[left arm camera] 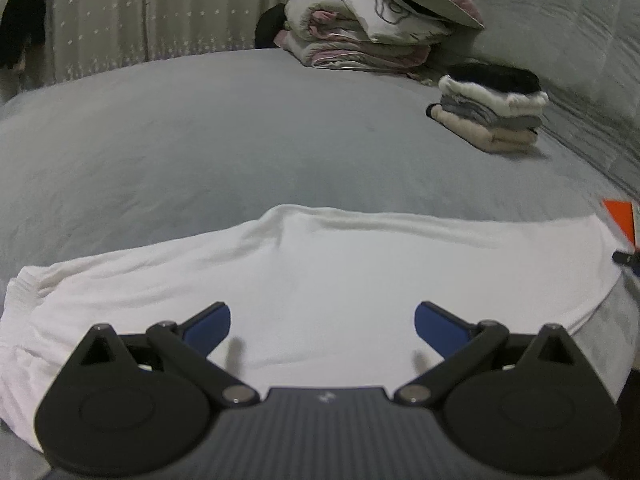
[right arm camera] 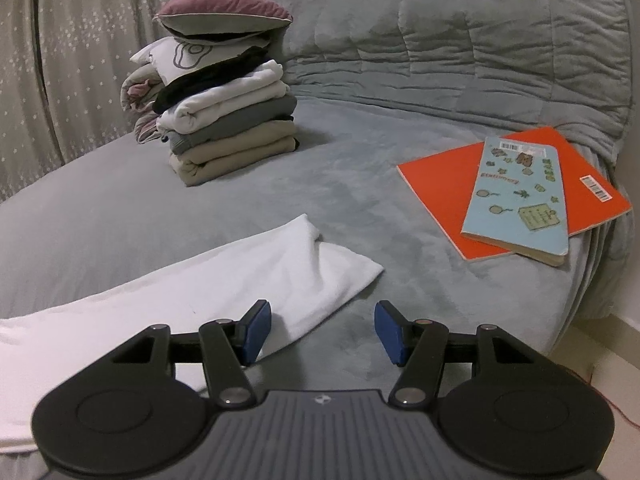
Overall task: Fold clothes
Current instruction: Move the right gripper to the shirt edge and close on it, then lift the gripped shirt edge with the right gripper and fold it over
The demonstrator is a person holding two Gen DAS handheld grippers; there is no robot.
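White garment [left arm camera: 304, 280] spread flat along the near edge of the grey bed cover [left arm camera: 200, 140], lengthwise across the left wrist view. Ribbed cuff or hem bunched at its left end. Long fold ridge along the far edge. In the right wrist view, right end of the garment [right arm camera: 280, 276] tapered to a folded corner, with a raised crease near the tip.

Left gripper [left arm camera: 322, 326] above the middle of the garment, jaws spread wide, blue pads [left arm camera: 208, 330] clear of the cloth, nothing between them. Faint shadows of both fingers on the fabric just below.

Right gripper [right arm camera: 322, 332] at the right end of the garment, jaws apart, nothing pinched. Left pad [right arm camera: 256, 332] over the garment's near edge; right pad over bare bed cover. Contact between left pad and cloth not certain from this angle, possibly just above it.

Stack of folded clothes [right arm camera: 232, 128] well beyond the garment: beige at the bottom, then grey, then white, with a black item on top. Behind it, a pile of folded bedding [left arm camera: 360, 36] topped by a mauve cushion [right arm camera: 224, 12].

Orange notebook [right arm camera: 512, 184] on the right part of the bed, with a light blue booklet [right arm camera: 520, 200] lying across it. Quilted grey blanket [right arm camera: 460, 40] heaped at the head of the bed. Star-patterned curtain [left arm camera: 140, 12] behind the bed.
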